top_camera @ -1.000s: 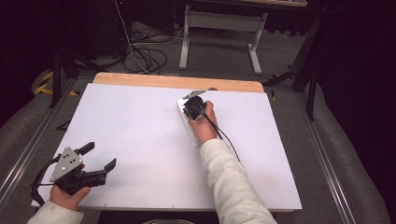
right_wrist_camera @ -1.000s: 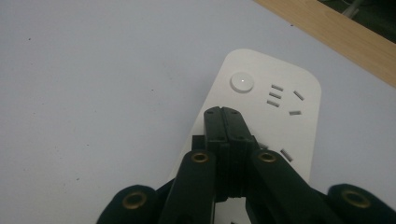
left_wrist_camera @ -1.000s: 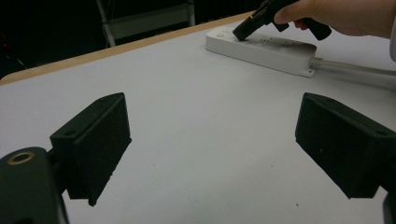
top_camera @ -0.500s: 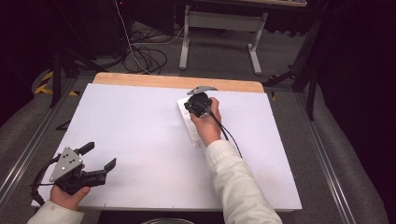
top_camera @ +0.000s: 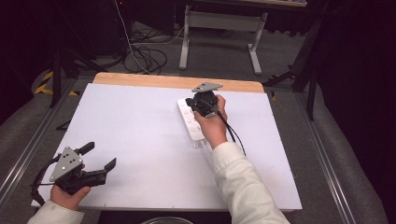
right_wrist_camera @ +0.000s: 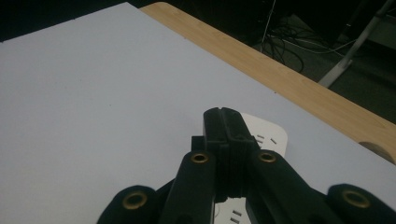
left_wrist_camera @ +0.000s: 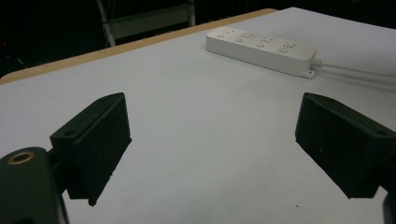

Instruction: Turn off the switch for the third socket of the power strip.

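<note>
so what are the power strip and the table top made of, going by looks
Power strip: probably moulded plastic, white with a smooth, faintly satin skin; its rounded corners and pressed-in sockets point that way. Table top: a flat matt white sheet, perhaps laminate or painted board, showing no glare. Its far edge shows a pale strip that looks like wood.

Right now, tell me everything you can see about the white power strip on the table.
The power strip is a long white bar, plastic by the look of it, with rounded corners, lying flat on the white table toward its far wooden edge. Four socket groups run along its top, each with a round button. A small tab sticks out at one end, where its white cord leaves. The right gripper, jaws shut, is over it; contact is unclear.
</note>
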